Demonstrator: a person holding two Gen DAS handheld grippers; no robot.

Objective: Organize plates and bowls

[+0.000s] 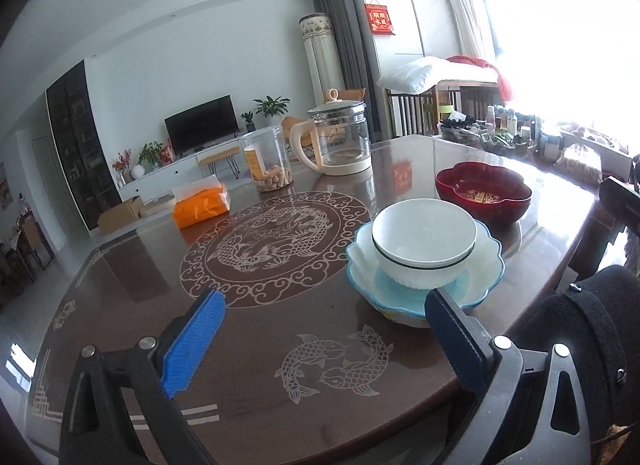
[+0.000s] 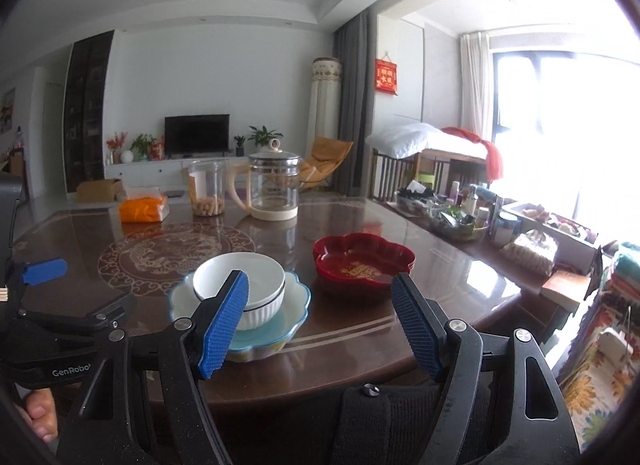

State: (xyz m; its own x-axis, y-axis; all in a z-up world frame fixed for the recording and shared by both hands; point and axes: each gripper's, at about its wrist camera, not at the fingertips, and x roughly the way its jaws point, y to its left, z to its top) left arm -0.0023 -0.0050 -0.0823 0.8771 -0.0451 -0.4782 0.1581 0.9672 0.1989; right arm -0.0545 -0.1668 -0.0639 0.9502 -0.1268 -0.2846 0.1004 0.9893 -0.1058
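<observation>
A white bowl (image 1: 424,245) sits inside a pale blue scalloped bowl (image 1: 486,265), which rests on another dish near the table's near edge. A dark red flower-shaped bowl (image 1: 484,193) stands just behind them. In the right wrist view the white bowl (image 2: 256,285), the blue bowl (image 2: 298,297) and the red bowl (image 2: 362,265) show too. My left gripper (image 1: 324,329) is open and empty, to the left of the stack. My right gripper (image 2: 320,309) is open and empty, held in front of the stack above the table edge. The left gripper shows at the left (image 2: 44,271).
On the brown patterned table (image 1: 256,313) stand a glass kettle (image 1: 340,137), a clear jar with snacks (image 1: 268,163) and an orange tissue pack (image 1: 202,205). Bottles and baskets (image 2: 460,213) crowd the far right side. A patterned cloth (image 2: 600,353) lies at the right.
</observation>
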